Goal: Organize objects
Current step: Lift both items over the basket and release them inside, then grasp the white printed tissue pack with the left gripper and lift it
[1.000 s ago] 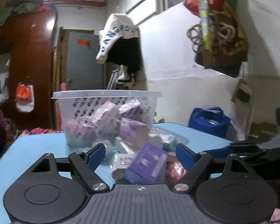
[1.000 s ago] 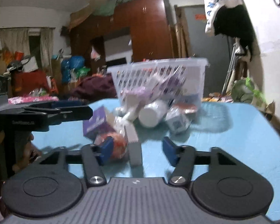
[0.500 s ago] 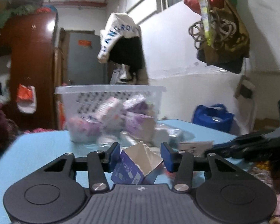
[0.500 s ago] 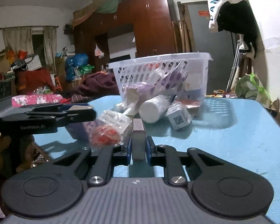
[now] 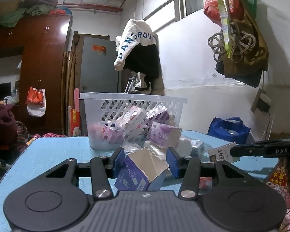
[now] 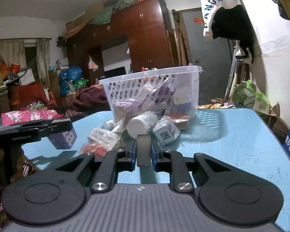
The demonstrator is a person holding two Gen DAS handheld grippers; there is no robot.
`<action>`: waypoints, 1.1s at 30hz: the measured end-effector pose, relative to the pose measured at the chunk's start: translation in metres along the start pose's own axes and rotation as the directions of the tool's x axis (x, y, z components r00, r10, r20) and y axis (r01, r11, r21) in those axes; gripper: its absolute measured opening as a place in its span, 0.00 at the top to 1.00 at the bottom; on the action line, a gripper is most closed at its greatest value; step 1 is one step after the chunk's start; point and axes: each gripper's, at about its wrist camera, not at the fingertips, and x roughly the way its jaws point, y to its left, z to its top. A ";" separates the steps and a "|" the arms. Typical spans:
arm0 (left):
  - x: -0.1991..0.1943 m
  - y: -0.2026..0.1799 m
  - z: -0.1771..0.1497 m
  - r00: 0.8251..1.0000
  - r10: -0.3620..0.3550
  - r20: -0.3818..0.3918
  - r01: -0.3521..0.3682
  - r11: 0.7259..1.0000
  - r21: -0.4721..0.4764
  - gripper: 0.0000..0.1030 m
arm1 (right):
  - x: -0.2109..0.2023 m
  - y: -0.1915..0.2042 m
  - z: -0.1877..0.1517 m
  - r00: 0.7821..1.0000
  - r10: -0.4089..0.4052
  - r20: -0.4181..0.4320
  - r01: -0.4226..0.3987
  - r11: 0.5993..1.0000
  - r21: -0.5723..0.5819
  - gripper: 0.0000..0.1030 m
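Left gripper (image 5: 146, 160) clamped torn purple cardboard box (image 5: 142, 171) | right gripper (image 6: 143, 151) pinched slim grey carton (image 6: 143, 149), probably upright | white perforated plastic basket (image 6: 154, 89) lay far ahead.

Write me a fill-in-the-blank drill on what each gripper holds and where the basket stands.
1. The left gripper is shut on an open-topped ____ carton.
2. The right gripper clamps a thin grey box that stands ____ between its pads.
3. The white basket stands on the light ____ table.
4. A white bottle lies on its ____ in front of the basket.

Missing words: purple; upright; blue; side
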 end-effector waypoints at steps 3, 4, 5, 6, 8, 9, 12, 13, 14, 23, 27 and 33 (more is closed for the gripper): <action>0.001 0.005 0.003 1.000 -0.004 0.003 0.004 1.000 -0.019 0.50 | -0.001 -0.008 0.004 1.000 -0.001 0.011 0.001 1.000 0.023 0.82; 0.001 0.007 0.006 1.000 -0.009 0.007 0.010 0.999 -0.032 0.50 | 0.000 -0.011 0.007 1.000 -0.002 0.018 0.002 1.000 0.028 0.82; 0.002 0.010 0.010 1.000 -0.018 0.013 0.019 0.999 -0.045 0.50 | 0.000 -0.012 0.011 1.000 -0.007 0.026 0.007 1.000 0.029 0.82; 0.003 0.011 0.015 1.000 -0.024 0.020 0.025 0.998 -0.049 0.50 | 0.000 -0.013 0.015 0.999 -0.009 0.035 0.008 1.000 0.026 0.82; 0.007 0.015 0.029 0.999 -0.033 0.041 0.036 0.998 -0.051 0.50 | 0.002 -0.012 0.030 0.998 -0.005 0.060 0.004 1.000 0.011 0.82; 0.011 0.017 0.038 0.998 -0.044 0.050 0.047 0.997 -0.054 0.50 | 0.004 -0.012 0.039 0.997 0.000 0.074 0.000 1.000 0.004 0.82; 0.028 0.024 0.075 0.995 -0.066 0.079 0.072 0.995 -0.066 0.50 | 0.019 -0.007 0.073 0.994 0.017 0.110 -0.013 0.999 -0.039 0.82; 0.038 0.026 0.092 0.994 -0.074 0.085 0.081 0.994 -0.073 0.50 | 0.028 -0.006 0.087 0.993 0.027 0.116 -0.021 0.999 -0.051 0.82; 0.046 0.028 0.105 0.993 -0.077 0.094 0.085 0.993 -0.084 0.50 | 0.037 -0.006 0.100 0.992 0.042 0.120 -0.036 0.998 -0.054 0.82; 0.155 0.043 0.177 1.000 0.012 -0.003 -0.012 0.989 -0.148 0.47 | 0.128 -0.005 0.192 0.993 0.004 0.114 0.008 0.995 -0.103 0.82; 0.187 0.053 0.168 0.995 0.088 -0.036 -0.093 0.982 -0.167 0.28 | 0.155 -0.012 0.190 0.996 -0.055 0.064 0.062 0.992 -0.113 0.63; 0.144 0.055 0.153 0.990 0.139 -0.015 -0.140 0.982 -0.124 0.22 | 0.111 -0.010 0.162 0.993 -0.100 0.066 0.108 0.986 -0.129 0.00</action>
